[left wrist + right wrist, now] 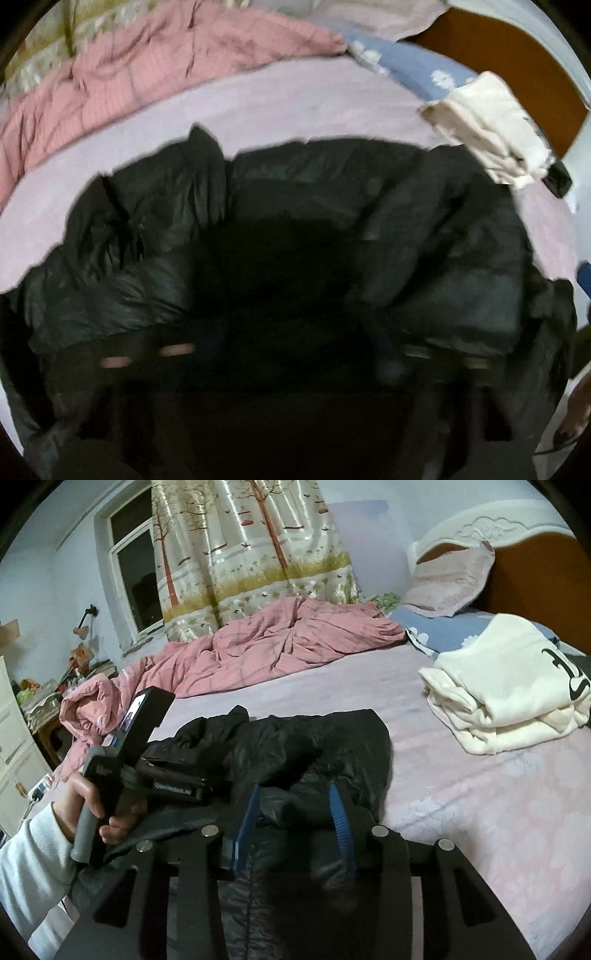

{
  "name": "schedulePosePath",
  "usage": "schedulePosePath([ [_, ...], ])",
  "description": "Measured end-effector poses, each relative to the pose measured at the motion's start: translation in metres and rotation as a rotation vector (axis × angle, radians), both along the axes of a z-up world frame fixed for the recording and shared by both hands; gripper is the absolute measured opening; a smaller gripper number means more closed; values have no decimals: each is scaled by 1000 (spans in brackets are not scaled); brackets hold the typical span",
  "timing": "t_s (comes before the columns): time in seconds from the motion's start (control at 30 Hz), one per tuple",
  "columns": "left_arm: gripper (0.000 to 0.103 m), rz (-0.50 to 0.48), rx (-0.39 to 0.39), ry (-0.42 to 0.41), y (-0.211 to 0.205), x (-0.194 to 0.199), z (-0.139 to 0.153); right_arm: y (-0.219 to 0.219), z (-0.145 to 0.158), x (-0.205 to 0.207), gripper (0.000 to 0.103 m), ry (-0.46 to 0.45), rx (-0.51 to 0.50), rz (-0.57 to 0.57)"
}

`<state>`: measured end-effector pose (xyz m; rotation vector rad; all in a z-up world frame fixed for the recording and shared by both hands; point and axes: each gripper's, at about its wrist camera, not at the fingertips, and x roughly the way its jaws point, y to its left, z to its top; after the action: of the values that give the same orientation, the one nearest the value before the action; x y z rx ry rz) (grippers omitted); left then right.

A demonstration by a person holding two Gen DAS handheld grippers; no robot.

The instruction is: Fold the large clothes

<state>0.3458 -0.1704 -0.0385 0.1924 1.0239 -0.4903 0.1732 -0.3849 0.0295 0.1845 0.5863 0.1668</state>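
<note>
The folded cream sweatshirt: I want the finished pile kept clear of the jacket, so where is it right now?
In the right wrist view the cream sweatshirt lies folded at the right, near the headboard, beside the blue pillow and apart from the black jacket.

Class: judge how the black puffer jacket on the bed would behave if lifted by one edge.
The black puffer jacket probably flops and sags: it lies crumpled in soft folds. Its shiny shell looks slippery. Puffy quilting suggests it is light for its bulk.

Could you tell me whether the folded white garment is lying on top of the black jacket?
No, the white garment lies apart on the bed sheet, right of the black jacket.
</note>
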Motion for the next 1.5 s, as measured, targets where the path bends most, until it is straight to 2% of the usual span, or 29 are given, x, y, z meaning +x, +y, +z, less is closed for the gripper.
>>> schedulePosePath([
  [0.03, 8, -7, -2, -44, 2, -8, 7, 1, -1, 0, 45, 2, -7, 3],
  [0.07, 6, -6, 9, -106, 4, -18, 15, 3, -1, 0, 45, 6, -11, 6],
  [0.13, 6, 24, 86, -327, 6, -46, 33, 4, -2, 1, 45, 18, -3, 13],
  [0.17, 6, 34, 136, -466, 6, -66, 42, 6, -1, 0, 45, 20, 6, 15],
  [0.23, 6, 10, 194, -678, 4, -105, 53, 6, -1, 0, 48, 25, 37, 23],
  [0.33, 6, -47, 238, -859, 6, -157, 51, 6, 0, -1, 50, 30, 81, 36],
  [0.4, 5, -85, 286, -914, 3, -182, 41, 6, 0, -1, 51, 37, 116, 49],
  [0.5, 5, -153, 351, -928, -2, -210, 22, 6, -2, 0, 53, 63, 184, 74],
  [0.57, 5, -186, 352, -901, -5, -221, 12, 7, -3, 0, 56, 81, 236, 96],
  [0.63, 5, -221, 316, -859, -5, -232, 4, 8, -4, 0, 73, 92, 273, 107],
  [0.67, 5, -245, 294, -842, -7, -236, 0, 9, -4, 0, 76, 96, 292, 111],
  [0.73, 5, -283, 271, -810, -6, -247, -7, 12, -4, 0, 78, 99, 317, 115],
  [0.83, 5, -264, 252, -759, -7, -251, -16, 17, -7, 3, 83, 124, 336, 138],
  [0.93, 5, -241, 156, -682, 0, -249, -10, 29, -18, 8, 83, 172, 299, 142],
  [1.0, 8, -250, 86, -646, 8, -250, -5, 39, -26, 8, 82, 196, 234, 113],
  [1.07, 14, -256, 62, -625, 14, -254, -2, 51, -30, 8, 78, 182, 185, 145],
  [1.1, 17, -260, 64, -617, 17, -255, 0, 54, -30, 8, 62, 175, 164, 162],
  [1.13, 27, -265, 68, -616, 22, -257, 5, 61, -30, 7, 25, 175, 135, 190],
  [1.17, 48, -257, 63, -616, 28, -260, 12, 68, -30, 7, 11, 179, 94, 205],
  [1.23, 76, -204, 26, -644, 53, -264, 37, 75, -25, -1, 9, 134, 9, 166],
  [1.33, 77, -89, 9, -633, 93, -244, 74, 79, -8, -20, 9, 37, -99, 134],
  [1.43, 77, 106, 93, -604, 130, -192, 102, 81, 5, -44, 9, -37, -162, 129],
  [1.47, 76, 153, 116, -578, 139, -173, 105, 81, 7, -48, 9, -37, -159, 133],
  [1.5, 76, 183, 125, -508, 148, -147, 105, 82, 4, -55, 9, -27, -153, 141],
])
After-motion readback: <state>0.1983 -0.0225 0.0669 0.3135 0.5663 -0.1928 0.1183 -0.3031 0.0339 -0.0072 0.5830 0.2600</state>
